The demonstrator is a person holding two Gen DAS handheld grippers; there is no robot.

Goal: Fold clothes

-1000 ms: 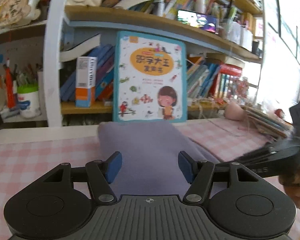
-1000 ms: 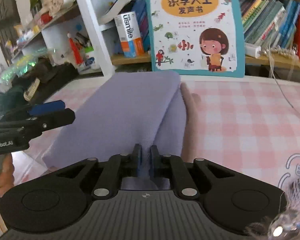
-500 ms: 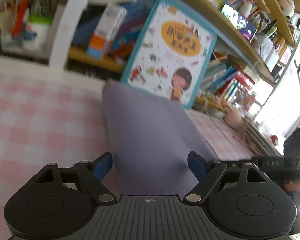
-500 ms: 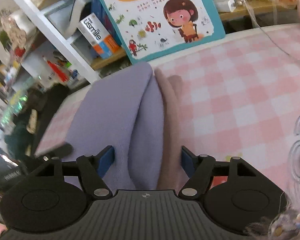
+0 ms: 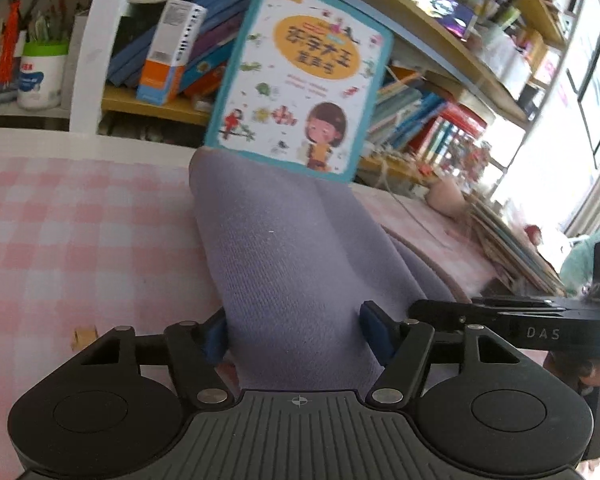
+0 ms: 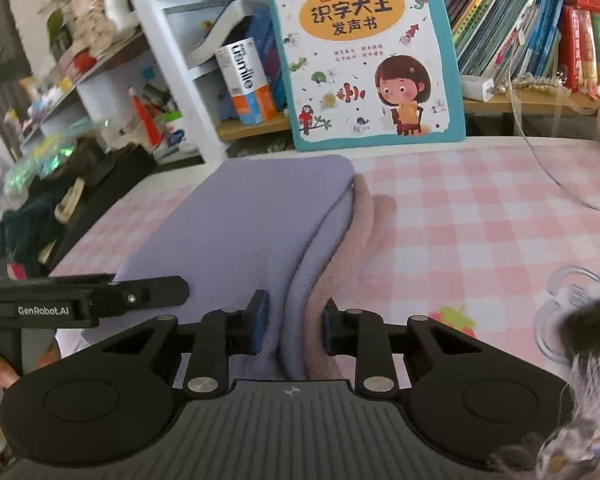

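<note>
Here, a folded lilac knit garment (image 5: 300,264) lies on the pink-checked bench (image 6: 480,216).
Only the right view shows its pinkish underlayer; both hand-held grippers, left (image 5: 296,336) and right (image 6: 291,326), straddle its near edge, unclenched.

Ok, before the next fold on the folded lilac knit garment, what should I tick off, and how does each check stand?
1. Left gripper straddles the near end of the folded lilac knit garment, jaws apart: ok.
2. Right gripper straddles the garment's right edge, jaws apart, not clamped: ok.
3. Right side layers aligned: not ok; a pinkish-beige fabric layer sticks out beside the lilac.
4. Pink checked tablecloth right of the garment free for folding: ok.
5. Upright children's picture book with a teal border clear of the garment's far end: cannot tell.
6. Grippers apart from each other: ok.
</note>
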